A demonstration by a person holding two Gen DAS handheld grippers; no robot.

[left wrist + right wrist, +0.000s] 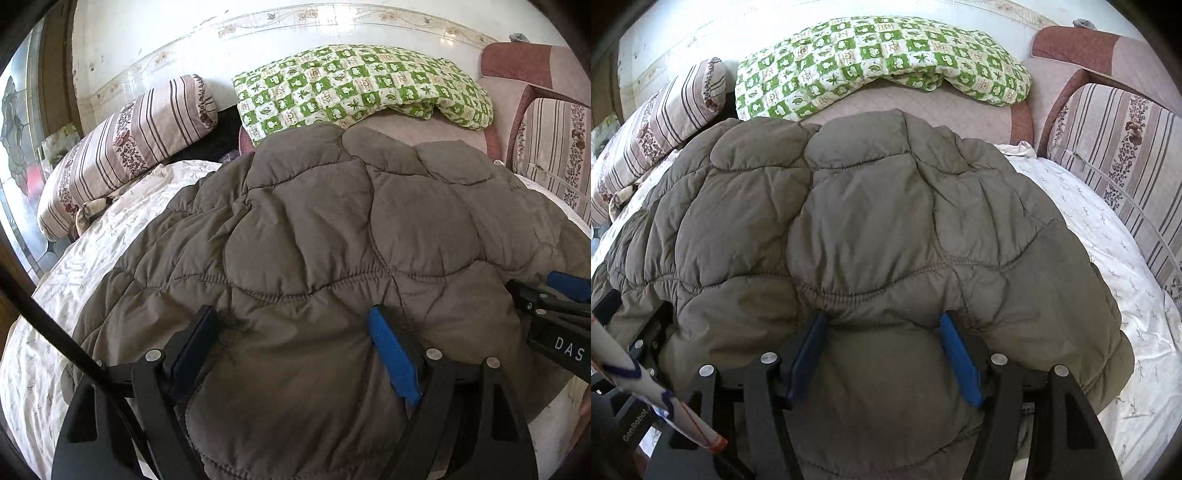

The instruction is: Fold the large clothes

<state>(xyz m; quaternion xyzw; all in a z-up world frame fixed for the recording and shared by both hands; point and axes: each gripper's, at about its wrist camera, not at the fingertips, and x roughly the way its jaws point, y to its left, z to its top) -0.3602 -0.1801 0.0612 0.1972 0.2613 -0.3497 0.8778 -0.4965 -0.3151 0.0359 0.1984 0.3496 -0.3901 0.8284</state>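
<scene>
The bed (1115, 266) is covered with a white sheet that has a small pale twig print. A large grey-brown quilted jacket (871, 221) lies spread on it and fills the middle of both frames. At the upper left of the frame a striped pillow (125, 147) with flower bands rests at the edge of the sheet. Behind the jacket, at the top centre, a green and white checked quilt (354, 85) lies folded on a pinkish pad (923, 107).
</scene>
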